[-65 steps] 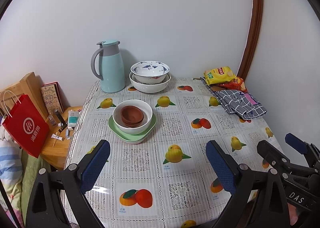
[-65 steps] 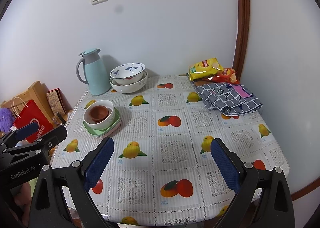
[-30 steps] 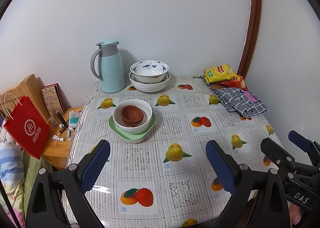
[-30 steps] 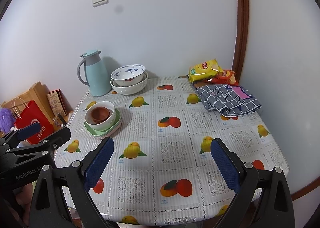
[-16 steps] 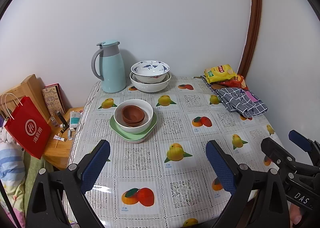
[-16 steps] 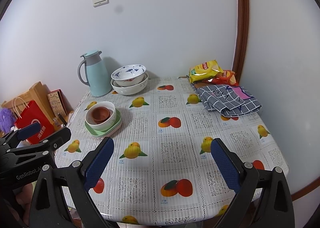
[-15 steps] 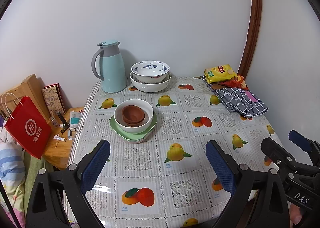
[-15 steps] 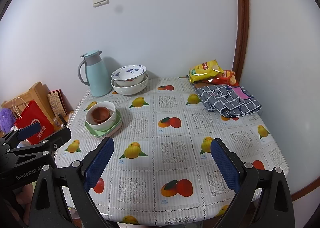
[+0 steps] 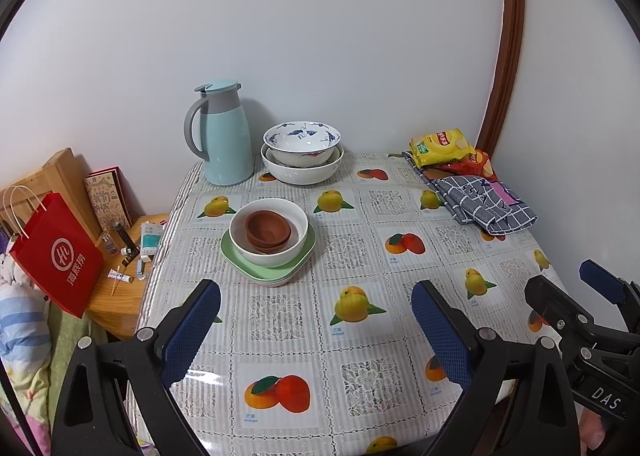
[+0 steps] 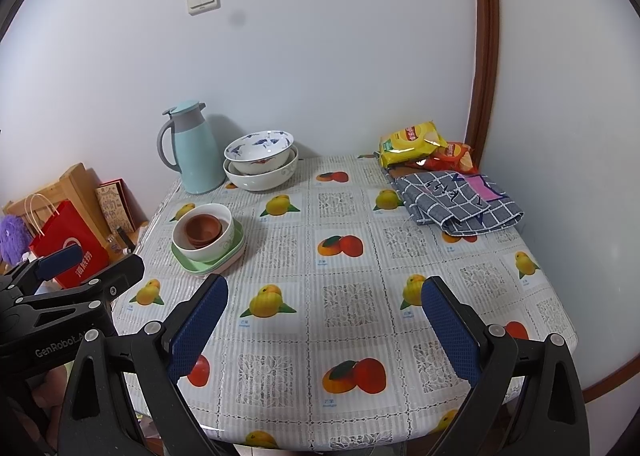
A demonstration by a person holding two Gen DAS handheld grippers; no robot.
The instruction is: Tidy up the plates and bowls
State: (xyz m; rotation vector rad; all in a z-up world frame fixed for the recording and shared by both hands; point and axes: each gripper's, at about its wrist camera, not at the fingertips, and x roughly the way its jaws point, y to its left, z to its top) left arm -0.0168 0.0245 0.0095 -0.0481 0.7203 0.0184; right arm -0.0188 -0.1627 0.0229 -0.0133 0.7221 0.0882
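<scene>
Brown clay bowls [image 9: 267, 230] sit nested in a white bowl [image 9: 269, 252] on stacked green plates [image 9: 262, 270] at the table's left middle; the stack also shows in the right wrist view [image 10: 208, 246]. A blue-patterned bowl [image 9: 302, 140] sits in a larger white bowl [image 9: 302, 172] at the back. My left gripper [image 9: 316, 320] is open and empty above the near table edge. My right gripper [image 10: 324, 316] is open and empty, to the right of the left one.
A teal thermos jug [image 9: 222, 136] stands at the back left. Snack bags [image 9: 442, 144] and a folded checked cloth [image 9: 484, 208] lie at the back right. A red paper bag [image 9: 60, 256] and a low wooden stand with small items sit left of the fruit-print tablecloth [image 9: 360, 336].
Both grippers have drawn back slightly from the table; the objects look a little smaller and higher. Nothing on the table has moved.
</scene>
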